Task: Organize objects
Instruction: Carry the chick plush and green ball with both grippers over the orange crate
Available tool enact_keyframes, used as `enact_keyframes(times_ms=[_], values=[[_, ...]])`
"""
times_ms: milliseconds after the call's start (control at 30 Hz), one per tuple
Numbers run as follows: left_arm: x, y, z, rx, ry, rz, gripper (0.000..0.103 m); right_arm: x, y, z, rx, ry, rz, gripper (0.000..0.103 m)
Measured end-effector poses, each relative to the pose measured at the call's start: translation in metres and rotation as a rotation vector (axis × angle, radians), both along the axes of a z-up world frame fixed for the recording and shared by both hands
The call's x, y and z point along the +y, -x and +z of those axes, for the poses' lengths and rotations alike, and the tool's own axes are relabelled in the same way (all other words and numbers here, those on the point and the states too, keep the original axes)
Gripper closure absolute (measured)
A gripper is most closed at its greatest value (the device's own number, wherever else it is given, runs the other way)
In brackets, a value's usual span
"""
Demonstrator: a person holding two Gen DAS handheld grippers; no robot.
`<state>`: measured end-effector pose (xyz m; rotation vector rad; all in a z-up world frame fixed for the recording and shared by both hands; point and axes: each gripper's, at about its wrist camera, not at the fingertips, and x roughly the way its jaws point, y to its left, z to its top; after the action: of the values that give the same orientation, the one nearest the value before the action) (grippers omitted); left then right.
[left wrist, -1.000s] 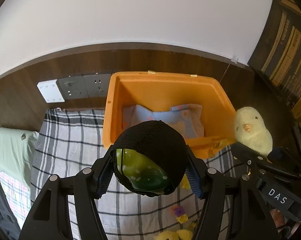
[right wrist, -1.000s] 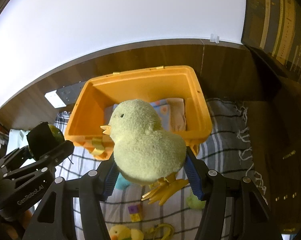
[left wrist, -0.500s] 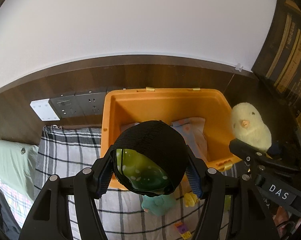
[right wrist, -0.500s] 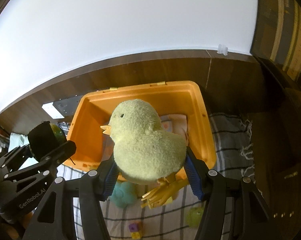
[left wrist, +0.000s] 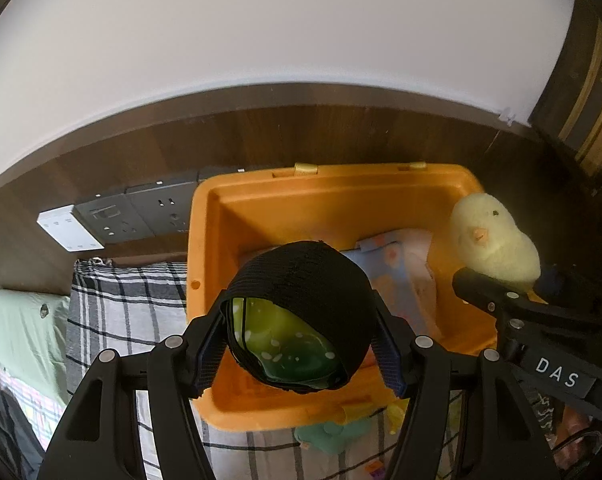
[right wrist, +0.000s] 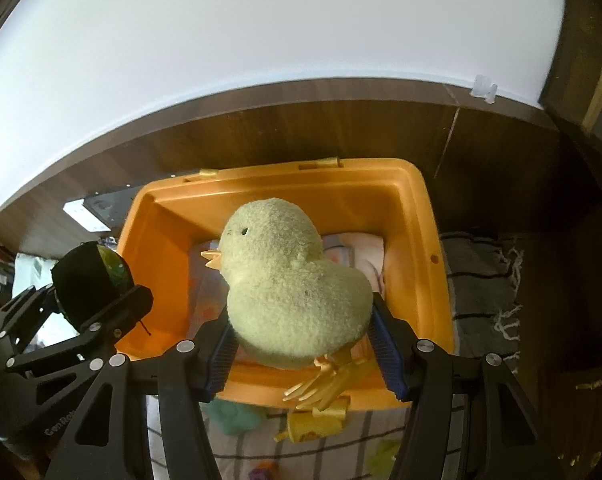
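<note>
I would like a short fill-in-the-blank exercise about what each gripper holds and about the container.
1. The right gripper is shut on a plush ____ with an orange beak.
2. The left gripper is shut on goggles with a ____ lens.
3. Both held things hang above a bin of ____ colour.
4. The bin stands on a ____ cloth.

Missing words: chick; green; orange; checked

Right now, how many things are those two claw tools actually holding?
2. The right gripper clamps a yellow plush chick, and the left gripper clamps a black-and-green ball-shaped toy. Both hang over the orange bin. Other toys lie below, partly hidden.
</note>
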<state>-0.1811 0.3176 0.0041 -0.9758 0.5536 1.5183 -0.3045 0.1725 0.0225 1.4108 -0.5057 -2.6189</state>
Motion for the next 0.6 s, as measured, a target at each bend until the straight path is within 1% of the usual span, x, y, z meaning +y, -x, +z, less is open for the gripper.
enact_keyframes(times_ms=[300, 600], values=[[0.023, 0.000, -0.026, -0.012, 0.061, -0.018, 0.039, 0.000, 0.028, -0.030, -0.076, -0.003, 0.008, 0.043], [0.033, -0.002, -0.045, -0.021, 0.107, -0.029, 0.039, -0.003, 0.040, -0.053, -0.127, -0.002, 0.020, 0.043]])
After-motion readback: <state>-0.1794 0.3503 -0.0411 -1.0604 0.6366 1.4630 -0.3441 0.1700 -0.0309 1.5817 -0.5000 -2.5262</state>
